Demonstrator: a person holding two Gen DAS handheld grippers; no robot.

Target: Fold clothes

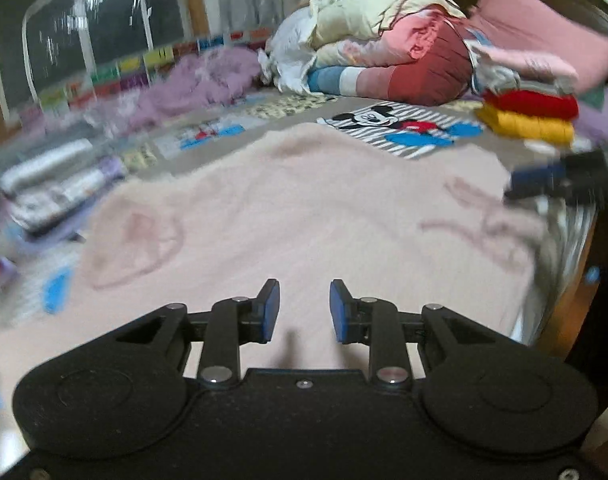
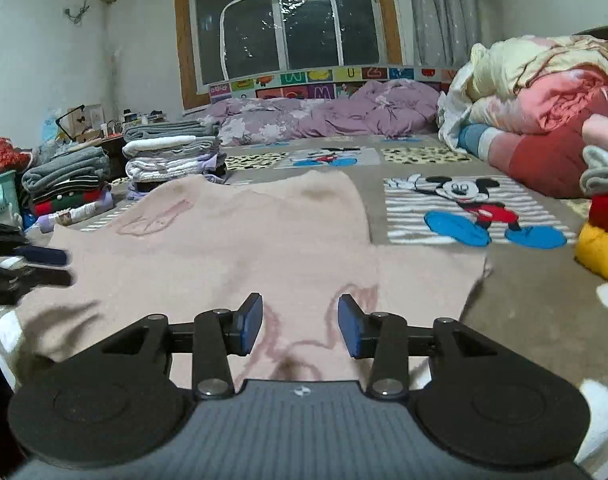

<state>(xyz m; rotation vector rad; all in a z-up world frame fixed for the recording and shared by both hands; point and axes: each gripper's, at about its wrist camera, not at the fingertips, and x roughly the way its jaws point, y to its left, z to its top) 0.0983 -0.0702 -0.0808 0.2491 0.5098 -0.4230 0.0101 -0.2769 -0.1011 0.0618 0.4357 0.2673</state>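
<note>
A pale pink sweater [image 1: 304,208] [image 2: 224,248] with faint pink line drawings lies spread flat on the bed. My left gripper [image 1: 305,310] hovers over its near part, blue pads apart, nothing between them. My right gripper [image 2: 300,322] also hangs above the sweater's near edge, jaws apart and empty. Each gripper shows in the other's view: the right gripper [image 1: 559,178] at the sweater's right side, the left gripper [image 2: 28,268] at its left side. The left wrist view is blurred.
Stacks of folded clothes [image 2: 172,152] [image 1: 52,188] stand left of the sweater. A heap of quilts [image 2: 543,100] [image 1: 383,48] fills the far right. Red and yellow folded items [image 2: 603,232] [image 1: 531,116] sit at right. The cartoon-mouse blanket [image 2: 475,212] covers the bed; a purple duvet [image 2: 323,116] lies under the window.
</note>
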